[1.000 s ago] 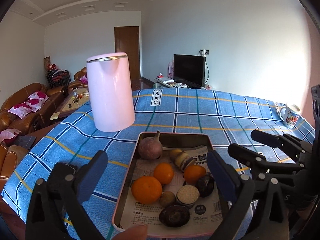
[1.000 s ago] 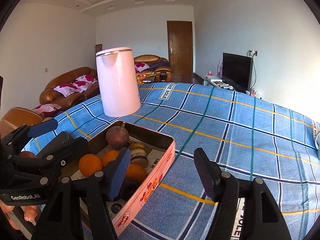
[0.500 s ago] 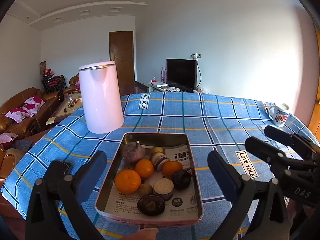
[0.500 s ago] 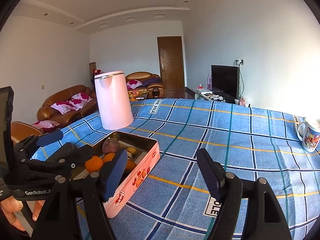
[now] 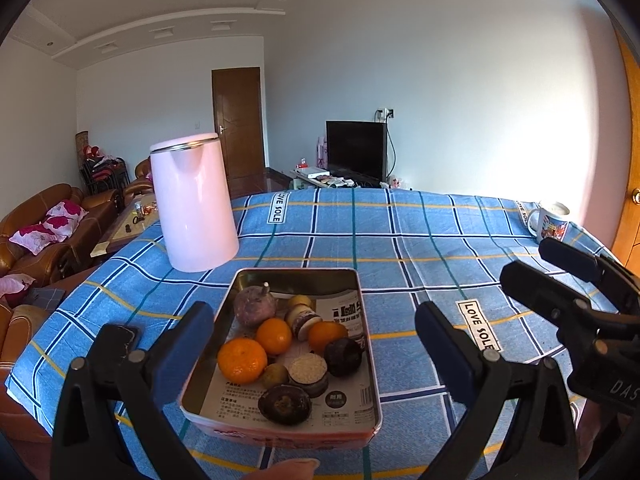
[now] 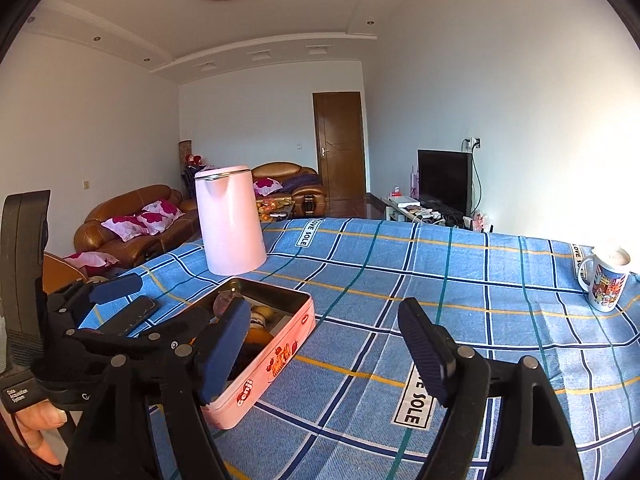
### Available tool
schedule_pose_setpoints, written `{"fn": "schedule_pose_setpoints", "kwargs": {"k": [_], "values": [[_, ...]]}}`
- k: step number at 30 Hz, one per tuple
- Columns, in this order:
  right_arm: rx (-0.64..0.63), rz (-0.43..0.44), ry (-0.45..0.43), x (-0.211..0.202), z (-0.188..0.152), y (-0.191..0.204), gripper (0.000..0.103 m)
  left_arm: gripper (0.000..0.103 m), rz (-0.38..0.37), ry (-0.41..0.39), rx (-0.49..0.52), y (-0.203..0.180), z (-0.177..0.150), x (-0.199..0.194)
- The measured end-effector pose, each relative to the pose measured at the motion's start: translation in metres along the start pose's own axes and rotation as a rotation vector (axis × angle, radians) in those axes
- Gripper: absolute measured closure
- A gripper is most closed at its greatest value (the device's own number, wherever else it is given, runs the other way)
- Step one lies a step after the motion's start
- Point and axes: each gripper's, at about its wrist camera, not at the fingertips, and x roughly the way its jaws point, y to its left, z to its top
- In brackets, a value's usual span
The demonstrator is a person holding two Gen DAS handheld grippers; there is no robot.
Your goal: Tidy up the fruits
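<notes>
A shallow tin (image 5: 296, 276) with pink outer walls (image 6: 276, 356) lies on the blue checked cloth. On its printed paper lining sit three oranges (image 5: 242, 360), a purple round fruit with a stem (image 5: 254, 311), dark passion fruits (image 5: 342, 356) and cut halves (image 5: 307, 368). My left gripper (image 5: 312, 316) hangs open just short of the tin's near edge, holding nothing. My right gripper (image 6: 324, 312) is to the tin's right over bare cloth. Its jaws are opening and nothing is between them. Each gripper shows in the other's view: right (image 5: 560, 276), left (image 6: 120, 292).
A tall pink kettle (image 5: 192, 208) stands behind the tin to the left. A printed mug (image 6: 608, 280) sits at the table's far right edge. A flat black object (image 6: 132, 314) lies on the cloth left of the tin. Brown sofas and a TV lie beyond the table.
Both grippers have drawn back from the tin, so it looks smaller and more of the cloth shows. The right gripper's jaws stand wider than before.
</notes>
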Motion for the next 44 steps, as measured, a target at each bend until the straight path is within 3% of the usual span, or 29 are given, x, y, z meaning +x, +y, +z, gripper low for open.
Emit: {"fn": "schedule_pose_setpoints", "kwargs": {"k": [44], "values": [[0.032,-0.020,-0.015,-0.017,-0.006,-0.017,0.025,0.000,0.003,-0.021,0.031,-0.014,0.000,-0.011]]}}
